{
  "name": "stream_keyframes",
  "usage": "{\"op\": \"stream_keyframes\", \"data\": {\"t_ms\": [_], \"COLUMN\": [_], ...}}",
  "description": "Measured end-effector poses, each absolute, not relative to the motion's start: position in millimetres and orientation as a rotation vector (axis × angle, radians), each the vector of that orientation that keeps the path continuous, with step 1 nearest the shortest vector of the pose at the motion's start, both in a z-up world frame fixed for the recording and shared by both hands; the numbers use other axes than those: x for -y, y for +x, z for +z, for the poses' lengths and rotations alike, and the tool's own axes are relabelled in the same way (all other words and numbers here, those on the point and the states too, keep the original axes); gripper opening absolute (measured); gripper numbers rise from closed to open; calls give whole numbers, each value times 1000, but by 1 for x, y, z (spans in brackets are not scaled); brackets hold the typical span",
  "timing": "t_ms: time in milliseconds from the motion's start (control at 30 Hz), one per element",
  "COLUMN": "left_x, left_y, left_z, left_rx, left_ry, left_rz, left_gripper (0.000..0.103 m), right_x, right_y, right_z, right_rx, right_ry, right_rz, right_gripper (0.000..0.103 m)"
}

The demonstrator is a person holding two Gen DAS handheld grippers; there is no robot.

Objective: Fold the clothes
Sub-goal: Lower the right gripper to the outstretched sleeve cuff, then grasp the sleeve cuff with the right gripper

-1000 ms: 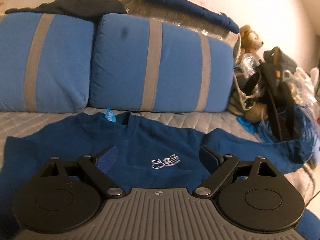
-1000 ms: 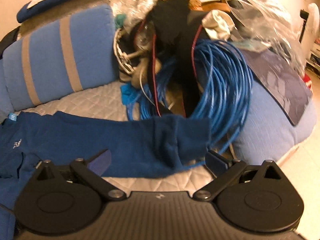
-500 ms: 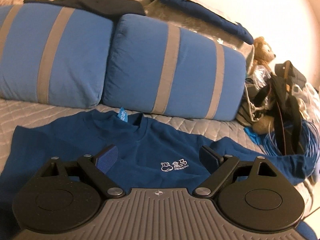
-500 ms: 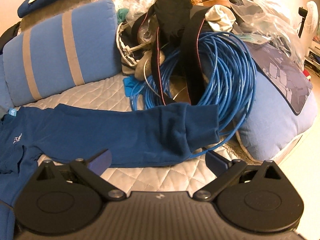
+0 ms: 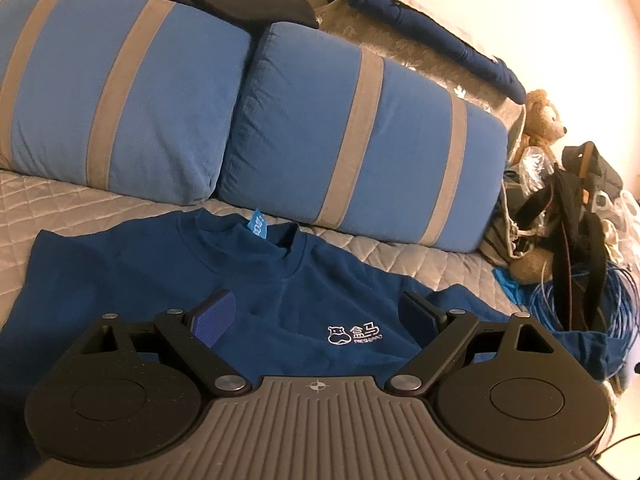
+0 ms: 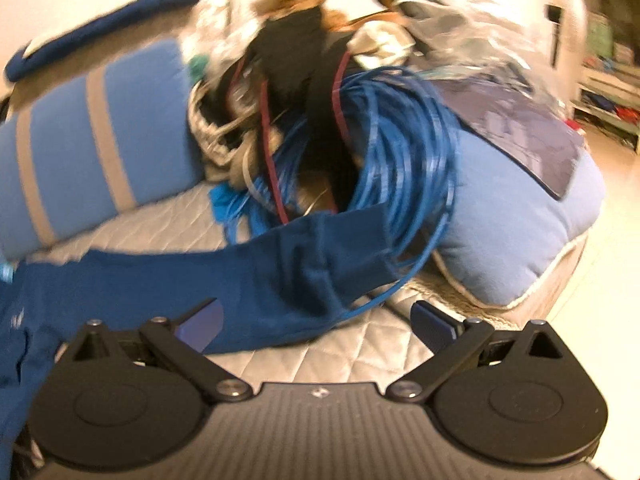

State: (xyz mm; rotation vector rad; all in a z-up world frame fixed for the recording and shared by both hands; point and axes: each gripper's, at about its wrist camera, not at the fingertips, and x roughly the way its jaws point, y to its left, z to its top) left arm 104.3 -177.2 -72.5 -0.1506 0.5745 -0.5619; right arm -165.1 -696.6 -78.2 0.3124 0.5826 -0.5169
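Observation:
A dark blue long-sleeved shirt (image 5: pixel 168 272) with a white chest logo lies spread front-up on the grey quilted bed. My left gripper (image 5: pixel 316 312) hovers open above its chest, nothing between the fingers. In the right wrist view the shirt's sleeve (image 6: pixel 256 276) stretches across the quilt, its cuff resting on the blue cable coil (image 6: pixel 404 168). My right gripper (image 6: pixel 316 320) is open just in front of that sleeve, holding nothing. This view is motion-blurred.
Two blue pillows with grey stripes (image 5: pixel 348 148) stand behind the shirt. A heap of straps, bags, a teddy bear (image 5: pixel 540 116) and cable sits at the right. A pale blue cushion (image 6: pixel 516 216) lies by the bed's right edge; floor is beyond.
The left gripper has swung left and back, bringing more of the pillows and shirt's left shoulder into view. The right gripper has moved, blurring its view; the sleeve now sits higher and nearer.

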Motion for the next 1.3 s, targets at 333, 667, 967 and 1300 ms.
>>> {"op": "stream_keyframes", "data": {"t_ms": [333, 667, 967, 1300], "left_x": [186, 183, 186, 180], "left_y": [105, 112, 111, 109], "left_z": [-71, -72, -72, -71], "left_rx": [-571, -586, -587, -583], "left_ry": [-134, -179, -173, -180], "left_rz": [-590, -585, -600, -593], "left_gripper": [90, 90, 90, 90], "right_x": [721, 746, 755, 730], "right_y": [-169, -146, -130, -123], "right_z": [-103, -127, -139, -118], "right_rx": [-467, -428, -422, -445], "right_ry": [414, 539, 623, 602], "right_rz": [-570, -635, -683, -754], "right_gripper": [77, 42, 52, 19]}}
